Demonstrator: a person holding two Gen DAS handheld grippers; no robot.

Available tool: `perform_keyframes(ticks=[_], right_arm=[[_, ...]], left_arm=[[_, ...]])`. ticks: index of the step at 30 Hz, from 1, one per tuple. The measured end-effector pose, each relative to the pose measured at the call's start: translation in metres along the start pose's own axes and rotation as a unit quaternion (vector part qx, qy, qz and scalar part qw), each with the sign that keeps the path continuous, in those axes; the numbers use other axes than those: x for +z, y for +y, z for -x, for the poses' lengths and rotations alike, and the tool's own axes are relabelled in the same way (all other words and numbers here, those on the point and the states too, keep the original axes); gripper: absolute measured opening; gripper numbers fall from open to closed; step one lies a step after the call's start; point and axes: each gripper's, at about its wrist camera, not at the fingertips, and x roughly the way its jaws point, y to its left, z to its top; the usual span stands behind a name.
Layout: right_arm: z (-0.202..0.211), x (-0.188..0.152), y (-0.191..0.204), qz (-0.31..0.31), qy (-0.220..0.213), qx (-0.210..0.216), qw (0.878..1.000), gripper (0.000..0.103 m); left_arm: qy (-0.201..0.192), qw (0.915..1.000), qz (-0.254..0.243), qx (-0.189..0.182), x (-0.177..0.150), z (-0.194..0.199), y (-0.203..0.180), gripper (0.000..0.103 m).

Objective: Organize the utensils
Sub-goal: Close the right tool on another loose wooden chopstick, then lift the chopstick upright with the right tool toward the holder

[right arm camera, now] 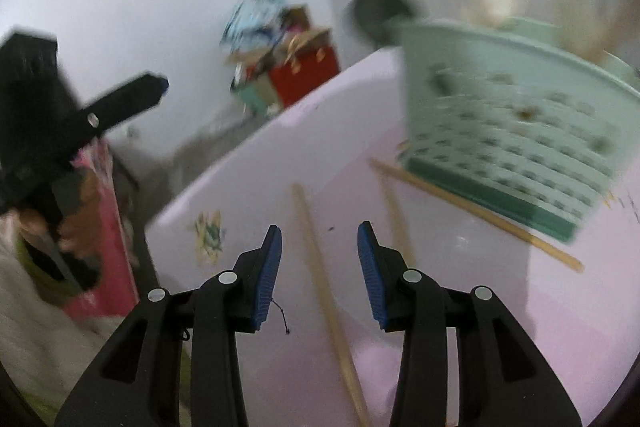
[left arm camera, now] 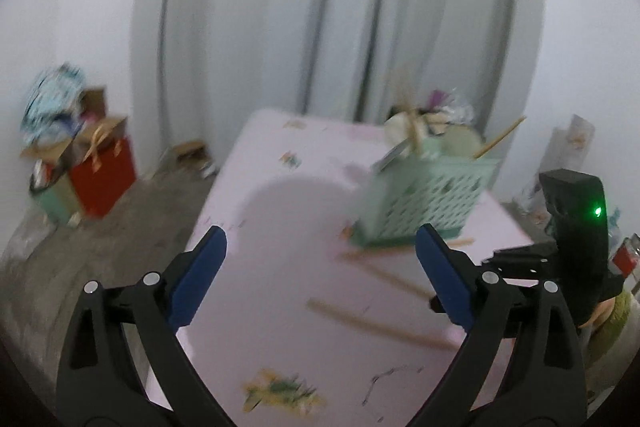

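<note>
A mint green perforated basket (left arm camera: 428, 195) stands on the pink table (left arm camera: 280, 211), holding several utensils, among them a chopstick sticking out to the right. Loose wooden chopsticks (left arm camera: 380, 323) lie on the table in front of it. My left gripper (left arm camera: 320, 267) is open and empty above the table, left of the chopsticks. In the right wrist view the basket (right arm camera: 516, 131) is at upper right with a dark ladle behind it. My right gripper (right arm camera: 319, 267) is open and empty, just above a chopstick (right arm camera: 320, 275); another chopstick (right arm camera: 472, 211) lies by the basket's base.
A red gift bag (left arm camera: 104, 179) and a pile of boxes and bags sit on the grey floor at the left. White curtains hang behind the table. The table's left edge (right arm camera: 248, 147) drops to the floor. The left gripper (right arm camera: 120, 103) shows at the right wrist view's left.
</note>
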Motion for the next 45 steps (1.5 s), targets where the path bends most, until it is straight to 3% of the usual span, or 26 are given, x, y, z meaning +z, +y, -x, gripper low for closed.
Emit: perform_keyframes(ticks=[5, 7, 16, 21, 27, 35, 40, 45], right_arm=[[-0.05, 0.01, 0.035, 0.094, 0.058, -0.026, 0.994, 0.038], [-0.063, 0.014, 0.042, 0.111, 0.073, -0.03, 0.991, 0.032], [-0.088, 0.023, 0.049, 0.122, 0.127, -0.031, 0.984, 0.007], [-0.084, 0.023, 0.046, 0.108, 0.123, -0.029, 0.986, 0.007], [-0.04, 0.026, 0.045, 0.083, 0.067, -0.04, 0.993, 0.007], [0.057, 0.031, 0.041, 0.026, -0.063, -0.064, 0.996, 0.007], [0.117, 0.029, 0.025, -0.027, -0.157, -0.074, 0.984, 0.007], [0.162, 0.035, 0.01, -0.057, -0.245, -0.085, 0.964, 0.007]], left_arm=[[0.025, 0.9988, 0.023, 0.035, -0.02, 0.003, 0.024, 0.092], [0.028, 0.9983, 0.026, 0.044, -0.023, 0.004, 0.031, 0.092], [0.035, 0.9975, 0.042, 0.045, -0.036, 0.006, 0.047, 0.092], [0.038, 0.997, 0.055, 0.04, -0.037, 0.004, 0.052, 0.092], [0.036, 0.9971, 0.056, 0.036, -0.036, 0.005, 0.048, 0.092], [0.037, 0.9979, 0.049, 0.023, -0.035, 0.001, 0.037, 0.092], [0.041, 0.9984, 0.037, 0.014, -0.034, -0.003, 0.027, 0.092], [0.047, 0.9984, 0.031, 0.002, -0.034, -0.009, 0.017, 0.092]])
